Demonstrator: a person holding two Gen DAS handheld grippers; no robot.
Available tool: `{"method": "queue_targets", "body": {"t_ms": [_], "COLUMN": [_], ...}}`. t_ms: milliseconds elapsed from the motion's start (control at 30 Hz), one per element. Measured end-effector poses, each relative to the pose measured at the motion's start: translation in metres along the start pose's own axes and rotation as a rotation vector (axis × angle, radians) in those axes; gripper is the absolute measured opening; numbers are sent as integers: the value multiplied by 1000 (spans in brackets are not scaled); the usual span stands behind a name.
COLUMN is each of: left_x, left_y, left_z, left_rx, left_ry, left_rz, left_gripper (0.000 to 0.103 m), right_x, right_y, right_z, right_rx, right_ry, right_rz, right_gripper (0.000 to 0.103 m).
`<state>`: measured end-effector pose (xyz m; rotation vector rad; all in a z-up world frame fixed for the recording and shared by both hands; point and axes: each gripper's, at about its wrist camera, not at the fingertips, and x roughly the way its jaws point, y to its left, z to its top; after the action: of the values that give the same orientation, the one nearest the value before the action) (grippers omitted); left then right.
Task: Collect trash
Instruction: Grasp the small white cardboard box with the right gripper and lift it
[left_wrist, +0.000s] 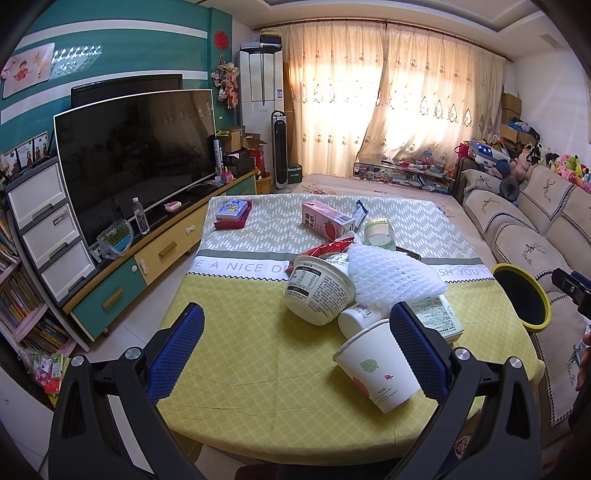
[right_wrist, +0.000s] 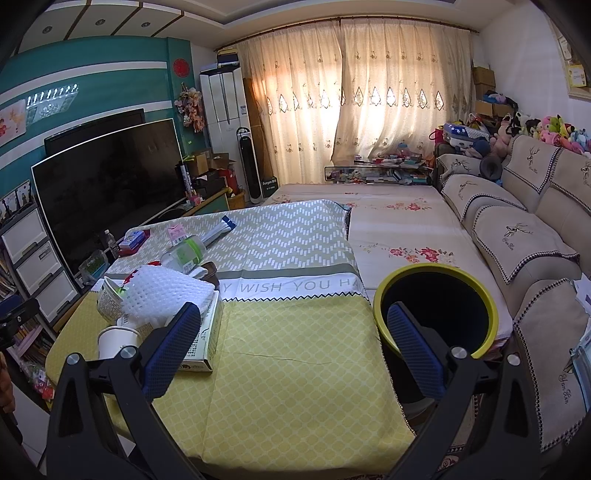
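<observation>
A heap of trash lies on the yellow tablecloth (left_wrist: 240, 369): a tipped paper cup (left_wrist: 376, 365), a white bowl tub (left_wrist: 317, 291), a small white cup (left_wrist: 356, 321), white foam netting (left_wrist: 391, 273), a flat carton (left_wrist: 439, 317), a red wrapper (left_wrist: 328, 247). My left gripper (left_wrist: 295, 347) is open above the near table, its right finger beside the paper cup. My right gripper (right_wrist: 295, 347) is open, empty, between the carton (right_wrist: 207, 339) and the yellow-rimmed black bin (right_wrist: 436, 314). The bin also shows in the left wrist view (left_wrist: 521, 299).
Farther back lie a pink milk carton (left_wrist: 325, 218), a green-lidded jar (left_wrist: 378, 232) and a boxed card set (left_wrist: 232, 214). A TV (left_wrist: 136, 155) on a cabinet stands left. A sofa (right_wrist: 524, 240) runs along the right, a floral mattress (right_wrist: 399, 225) behind the table.
</observation>
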<state>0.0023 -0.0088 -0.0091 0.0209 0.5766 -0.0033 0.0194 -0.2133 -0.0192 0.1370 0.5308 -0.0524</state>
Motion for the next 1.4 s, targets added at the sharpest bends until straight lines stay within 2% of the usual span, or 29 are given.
{"method": "queue_targets", "body": {"t_ms": [400,667,1067,1400], "left_x": [4,10,35,55], "left_y": [-2,7,20,26], "left_z": [-2,3,0,-4], "left_rx": [2,-13,-43,-59], "left_ry": [10,21,75,108], "left_rz": [3,19,28,31], "left_gripper": [99,99,99,99], "right_x": [3,18,62,95], "right_y": [-1,9,71,98], "right_z": [0,-4,-34,-55], "right_rx": [1,-13,-129,-152], "right_ry": [14,46,152,229], "right_rz": [2,33,189,192], "right_gripper": [97,97,97,97]}}
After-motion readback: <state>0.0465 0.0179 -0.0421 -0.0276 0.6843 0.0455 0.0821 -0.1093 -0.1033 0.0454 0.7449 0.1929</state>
